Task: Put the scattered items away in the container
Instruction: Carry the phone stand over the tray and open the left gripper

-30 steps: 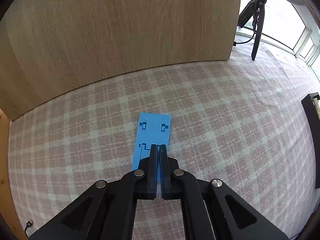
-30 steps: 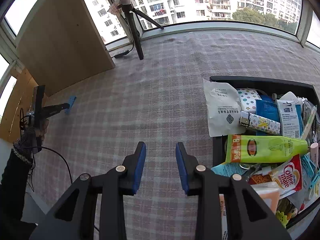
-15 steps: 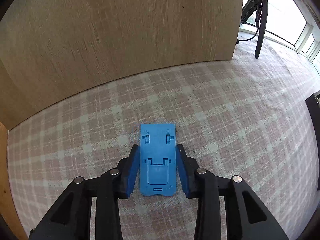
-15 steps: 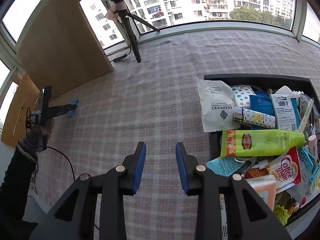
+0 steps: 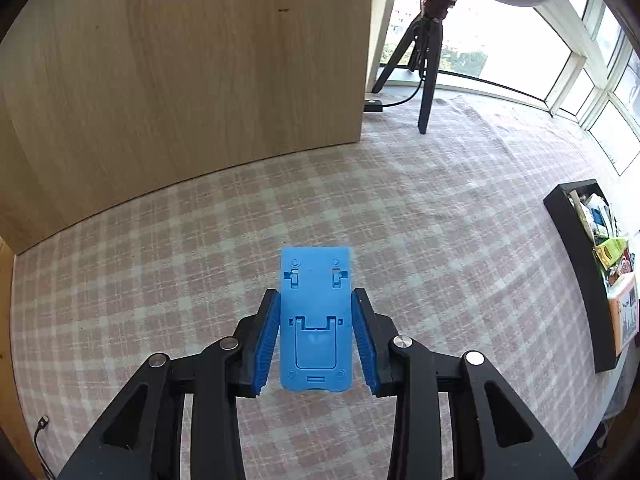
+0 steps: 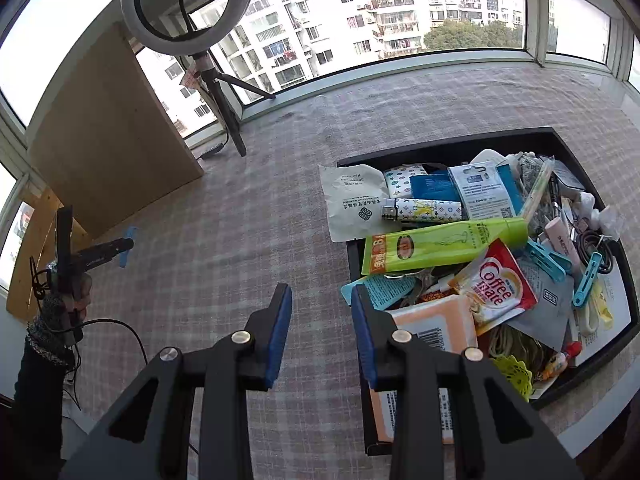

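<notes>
- Gripping the blue phone stand (image 5: 316, 320) by its long edges, the left gripper (image 5: 316, 340) carries it above the checked cloth (image 5: 440, 240), well apart from the black tray (image 5: 576, 276) at the far right.
- The pads (image 5: 267, 338) bear only on thin plastic edges; I judge a quick swing could let the stand twist or drop out.
- The tray (image 6: 440, 148) is already heaped, with a white sachet (image 6: 352, 200) overhanging its rim, so a careless drop may slide off or knock things out.
- The right gripper (image 6: 322, 332) hangs with jaws apart and nothing between them, just beside the tray; the two could collide there.
</notes>
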A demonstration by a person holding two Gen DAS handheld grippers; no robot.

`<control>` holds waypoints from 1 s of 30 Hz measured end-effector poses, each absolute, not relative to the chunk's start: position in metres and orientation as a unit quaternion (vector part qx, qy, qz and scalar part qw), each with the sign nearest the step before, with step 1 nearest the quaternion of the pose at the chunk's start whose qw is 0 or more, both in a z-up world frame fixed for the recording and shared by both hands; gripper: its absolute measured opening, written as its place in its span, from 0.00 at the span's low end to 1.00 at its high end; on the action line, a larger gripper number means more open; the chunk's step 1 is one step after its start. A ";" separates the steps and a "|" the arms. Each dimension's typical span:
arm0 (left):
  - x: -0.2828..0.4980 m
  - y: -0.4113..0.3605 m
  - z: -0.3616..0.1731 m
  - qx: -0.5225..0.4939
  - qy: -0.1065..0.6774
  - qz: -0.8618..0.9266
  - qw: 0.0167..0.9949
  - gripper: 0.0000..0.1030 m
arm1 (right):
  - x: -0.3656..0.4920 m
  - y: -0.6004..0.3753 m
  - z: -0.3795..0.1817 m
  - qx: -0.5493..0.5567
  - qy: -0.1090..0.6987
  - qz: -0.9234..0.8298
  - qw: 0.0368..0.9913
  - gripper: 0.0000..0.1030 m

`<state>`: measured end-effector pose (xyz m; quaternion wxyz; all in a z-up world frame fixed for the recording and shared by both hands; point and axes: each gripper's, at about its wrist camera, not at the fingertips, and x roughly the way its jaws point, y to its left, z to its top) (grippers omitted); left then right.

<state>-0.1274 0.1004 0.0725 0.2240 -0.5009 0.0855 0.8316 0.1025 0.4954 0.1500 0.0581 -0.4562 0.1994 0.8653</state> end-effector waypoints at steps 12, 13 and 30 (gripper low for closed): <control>-0.004 0.342 0.133 -0.435 0.141 0.792 0.404 0.33 | 0.227 0.592 0.148 -0.439 0.235 0.857 0.135 0.30; 0.013 0.357 0.143 -0.430 0.147 0.787 0.417 0.33 | 0.235 0.601 0.147 -0.440 0.233 0.856 0.139 0.30; 0.114 0.584 0.165 -0.400 0.206 0.731 0.513 0.33 | 0.355 0.726 0.137 -0.436 0.260 0.838 0.200 0.30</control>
